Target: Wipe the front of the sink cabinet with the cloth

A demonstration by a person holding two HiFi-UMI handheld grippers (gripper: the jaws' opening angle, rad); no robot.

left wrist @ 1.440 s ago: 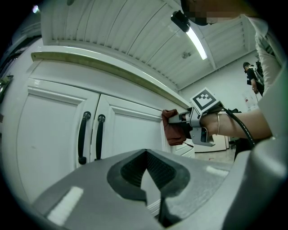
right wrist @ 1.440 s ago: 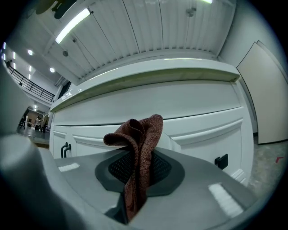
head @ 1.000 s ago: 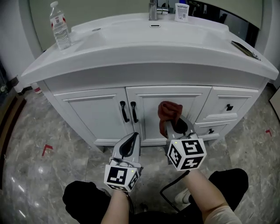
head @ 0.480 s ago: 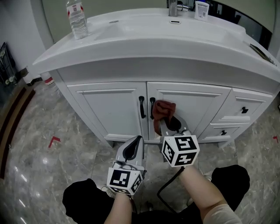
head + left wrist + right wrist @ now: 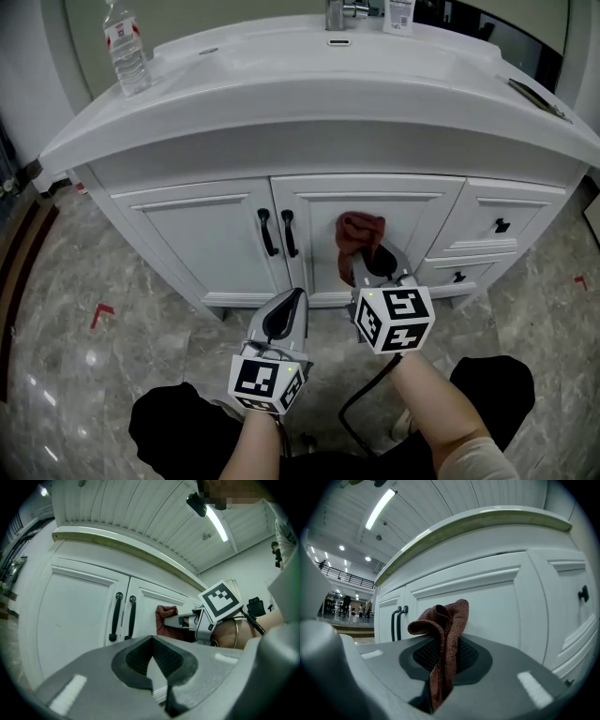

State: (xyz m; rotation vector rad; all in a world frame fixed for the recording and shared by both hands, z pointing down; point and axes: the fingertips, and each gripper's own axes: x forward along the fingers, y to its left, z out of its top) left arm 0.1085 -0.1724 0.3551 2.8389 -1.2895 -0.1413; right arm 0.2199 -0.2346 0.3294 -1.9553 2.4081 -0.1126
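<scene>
The white sink cabinet (image 5: 216, 239) faces me with two black door handles (image 5: 277, 232) at its middle. A red-brown cloth (image 5: 360, 234) lies bunched against the right door (image 5: 501, 606), right of the handles. My right gripper (image 5: 368, 262) is shut on the cloth (image 5: 445, 620), which stands up from between the jaws and hangs down in their gap. The left gripper (image 5: 292, 294) hangs lower and left of it, shut with nothing in it, short of the cabinet. In the left gripper view the cloth (image 5: 165, 618) and the right gripper (image 5: 180, 620) show beside the handles (image 5: 123, 617).
Two drawers with black knobs (image 5: 502, 225) sit right of the doors. On the countertop (image 5: 309, 98) stand a water bottle (image 5: 125, 49), a faucet (image 5: 337, 13) and a small white bottle (image 5: 398, 13). Marble floor (image 5: 84, 375) with a red tape mark (image 5: 101, 313) lies left.
The right gripper slid the cloth left to the door handles, then back right across the right door. The left gripper stayed where it was.
</scene>
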